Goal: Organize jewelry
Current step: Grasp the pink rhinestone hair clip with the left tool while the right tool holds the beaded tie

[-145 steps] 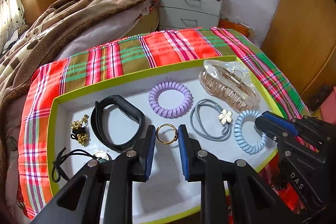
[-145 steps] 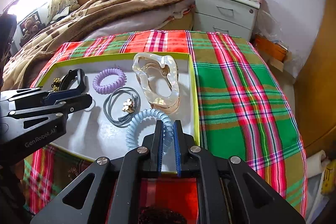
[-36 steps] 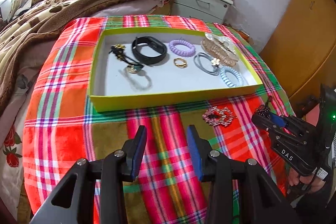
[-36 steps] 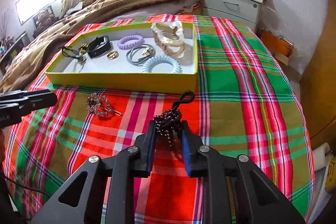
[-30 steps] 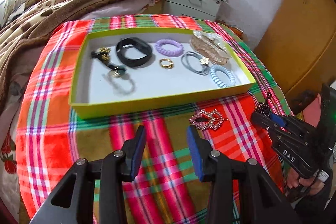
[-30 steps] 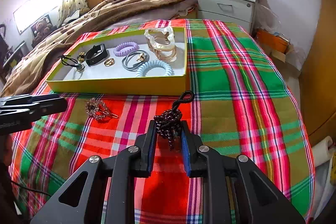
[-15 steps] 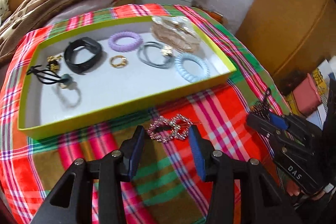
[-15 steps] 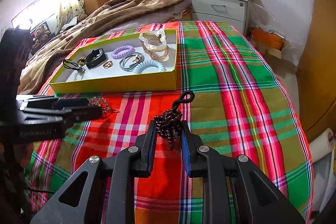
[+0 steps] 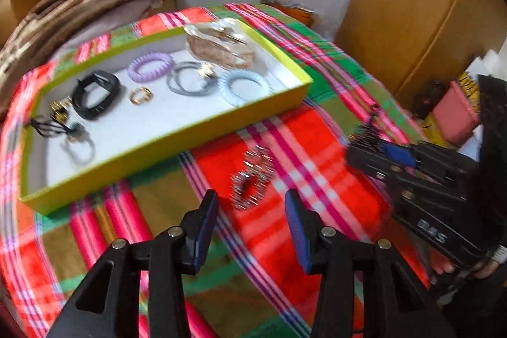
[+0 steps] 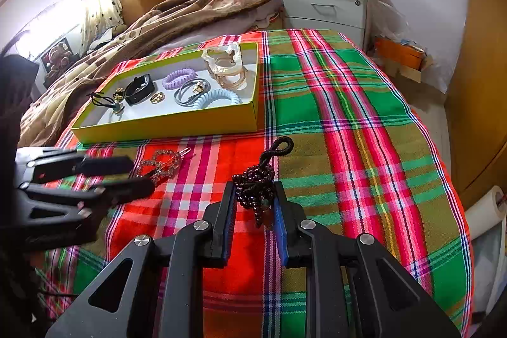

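Below my left tongs: my left gripper (image 9: 252, 219) hangs over the plaid cloth (image 9: 317, 148) with jaws spread wide and nothing between them.
Left view, target: the rhinestone hair clip (image 9: 252, 178) lies flat on the cloth just ahead of my fingertips, outside the yellow-green tray (image 9: 177, 141), close to its near wall.
Left view, handling guess: light and stiff, I reckon, with bumpy stones that could skate off smooth pads; blur hides the fine detail.
Left view, where to grip: I'd close across the narrow middle where the two loops meet, pads flat to the cloth.
Left view, neighbour: my right gripper (image 9: 364, 148) sits off to the side, well clear of the clip.
Right view, tongs: my right gripper (image 10: 255, 205) is partly closed and pinching the dark beaded bracelet (image 10: 253, 186), its cord loop sticking up above the jaws.
Right view, handling guess: limp and light, beads likely to roll; bunched strands hold better than one strand.
Right view, clip: hair clip (image 10: 161, 163) rests on the cloth just off the left gripper (image 10: 126, 176) tips.
Right view, tray: tray (image 10: 164, 125) already carries hair ties, a claw clip (image 10: 226, 65) and a black band (image 10: 139, 89); free floor shows near its front.
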A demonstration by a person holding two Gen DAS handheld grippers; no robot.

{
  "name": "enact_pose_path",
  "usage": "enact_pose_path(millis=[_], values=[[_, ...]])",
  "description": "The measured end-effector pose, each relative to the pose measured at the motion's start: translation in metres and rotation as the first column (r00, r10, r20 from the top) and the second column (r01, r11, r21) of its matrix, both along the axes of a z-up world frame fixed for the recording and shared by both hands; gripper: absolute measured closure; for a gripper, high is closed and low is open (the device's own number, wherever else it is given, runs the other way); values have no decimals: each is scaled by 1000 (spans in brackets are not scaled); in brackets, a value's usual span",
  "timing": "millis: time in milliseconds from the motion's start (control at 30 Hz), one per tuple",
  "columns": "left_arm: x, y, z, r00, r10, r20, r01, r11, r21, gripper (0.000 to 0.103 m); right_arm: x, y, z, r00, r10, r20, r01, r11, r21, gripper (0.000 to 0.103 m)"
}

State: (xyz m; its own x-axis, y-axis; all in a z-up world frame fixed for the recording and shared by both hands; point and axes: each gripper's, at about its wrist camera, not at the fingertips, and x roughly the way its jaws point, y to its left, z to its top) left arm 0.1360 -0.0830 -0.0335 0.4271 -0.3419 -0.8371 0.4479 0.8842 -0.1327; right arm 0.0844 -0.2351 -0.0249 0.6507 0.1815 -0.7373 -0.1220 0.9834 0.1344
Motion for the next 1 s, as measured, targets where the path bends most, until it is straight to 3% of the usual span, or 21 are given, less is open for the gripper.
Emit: enact_pose_path(millis=[100,200,500,667,833,1000], values=[[6,-6,-1,999,1,33,-3,998,65,58,0,0,0,1000,1,0,-1,1000,2,81],[9,-12,-3,999,-40,34,38,997,62,58,0,-1,-1,1000,-3,-3,3,1000,6,81],[12,-23,-6,998,-47,50,42,994,103,58,0,-2,0,1000,-1,-1,1,1000,13,81],[12,-23,-7,997,-42,58,36,994,101,59,0,-2,1,1000,-1,0,1,1000,13,81],[12,-20,-6,998,-26,59,21,996,90,72,0,0,1,1000,-1,3,1,1000,10,81],[13,-16,-6,999,-13,47,10,998,66,73,1,0,1,1000,-3,3,3,1000,8,81]])
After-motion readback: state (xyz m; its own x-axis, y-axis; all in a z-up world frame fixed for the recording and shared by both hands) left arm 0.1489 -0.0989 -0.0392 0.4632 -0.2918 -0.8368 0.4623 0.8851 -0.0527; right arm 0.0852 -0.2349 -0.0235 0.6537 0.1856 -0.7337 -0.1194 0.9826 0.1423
